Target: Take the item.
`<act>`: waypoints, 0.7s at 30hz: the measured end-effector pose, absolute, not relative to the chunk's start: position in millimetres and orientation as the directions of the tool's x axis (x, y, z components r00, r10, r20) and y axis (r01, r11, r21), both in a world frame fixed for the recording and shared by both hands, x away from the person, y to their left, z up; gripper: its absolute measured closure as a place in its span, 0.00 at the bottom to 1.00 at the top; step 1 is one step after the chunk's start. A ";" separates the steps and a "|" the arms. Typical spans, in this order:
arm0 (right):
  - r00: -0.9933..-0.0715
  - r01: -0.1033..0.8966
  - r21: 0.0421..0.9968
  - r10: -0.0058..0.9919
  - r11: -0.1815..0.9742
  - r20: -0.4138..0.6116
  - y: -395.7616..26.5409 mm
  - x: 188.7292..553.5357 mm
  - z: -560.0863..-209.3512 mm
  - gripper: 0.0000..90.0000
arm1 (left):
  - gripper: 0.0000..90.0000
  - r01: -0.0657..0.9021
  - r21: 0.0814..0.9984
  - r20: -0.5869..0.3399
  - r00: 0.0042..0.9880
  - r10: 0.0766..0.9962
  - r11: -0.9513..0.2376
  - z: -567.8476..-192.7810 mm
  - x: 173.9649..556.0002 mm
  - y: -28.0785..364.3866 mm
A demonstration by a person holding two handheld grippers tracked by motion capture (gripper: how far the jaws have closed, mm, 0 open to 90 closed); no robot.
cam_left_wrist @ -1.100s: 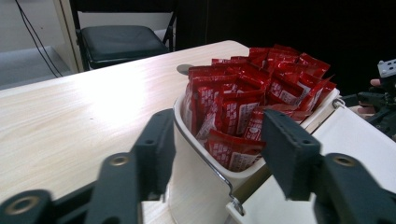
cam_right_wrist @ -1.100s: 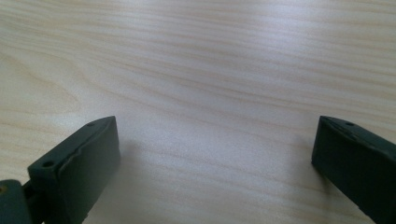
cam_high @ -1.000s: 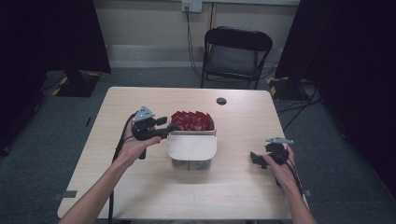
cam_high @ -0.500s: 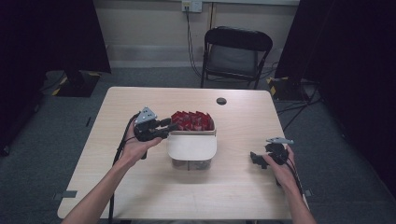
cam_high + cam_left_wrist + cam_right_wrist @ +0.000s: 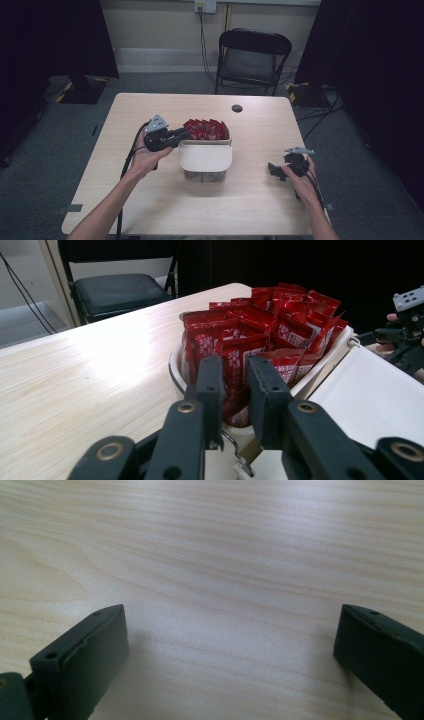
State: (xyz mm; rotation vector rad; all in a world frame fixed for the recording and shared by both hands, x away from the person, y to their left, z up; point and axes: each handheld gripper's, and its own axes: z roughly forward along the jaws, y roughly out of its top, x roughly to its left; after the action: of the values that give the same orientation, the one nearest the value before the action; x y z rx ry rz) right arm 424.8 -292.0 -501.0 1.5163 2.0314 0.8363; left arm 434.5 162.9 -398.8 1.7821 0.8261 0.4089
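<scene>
High view: a bin (image 5: 205, 159) sat mid-table (image 5: 250, 200), its far half packed with red sachets (image 5: 206, 129) standing on edge, its near half covered by a white flap or lid. The left gripper (image 5: 181, 134) was held level at the bin's left rim, nose toward the sachets, probably lined up for a side-on pick of the nearest packet. The right gripper (image 5: 274, 170) rested low on the table near the right edge, well apart from the bin; it looked parked, out of the other hand's way. A small dark disc (image 5: 237, 108) lay on the far side of the table, and a folding chair (image 5: 252, 57) stood beyond it. Neither looked involved.

Left gripper view: the left gripper (image 5: 235, 377) had its jaws at a narrow gap, nothing between them. The tips sat just short of the front sachets (image 5: 260, 340), about at rim height. Upright packing left the top edges exposed, which would suit a pinch from this angle. I couldn't tell if the tips touched the bin rim. The other hand's gripper (image 5: 405, 335) was in view at far right.

Right gripper view: the right gripper (image 5: 227, 645) had its jaws spread wide, empty, looking straight down on bare wood grain close below. Consistent with idling.
</scene>
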 end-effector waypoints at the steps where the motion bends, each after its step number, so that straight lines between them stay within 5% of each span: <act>1: -0.280 0.675 0.709 0.960 0.204 -0.010 -292.0 424.8 -501.0 0.01 | 0.87 0.339 0.924 -0.122 0.700 0.703 -0.176 -399.0 434.6 162.9; 6: -0.280 0.675 0.709 0.960 0.204 -0.010 -292.0 424.8 -501.0 0.01 | 0.95 0.363 0.921 -0.170 0.701 0.692 -0.142 -399.4 436.7 165.3; 21: -0.280 0.675 0.709 0.960 0.204 -0.010 -292.0 424.8 -501.0 0.01 | 0.96 0.363 0.926 -0.209 0.713 0.669 -0.098 -389.6 435.5 169.0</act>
State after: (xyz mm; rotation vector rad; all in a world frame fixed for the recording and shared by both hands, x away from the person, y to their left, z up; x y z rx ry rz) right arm 424.8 -292.0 -501.0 1.5162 2.0313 0.8363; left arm 435.5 169.0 -389.6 1.7098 0.8316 0.3146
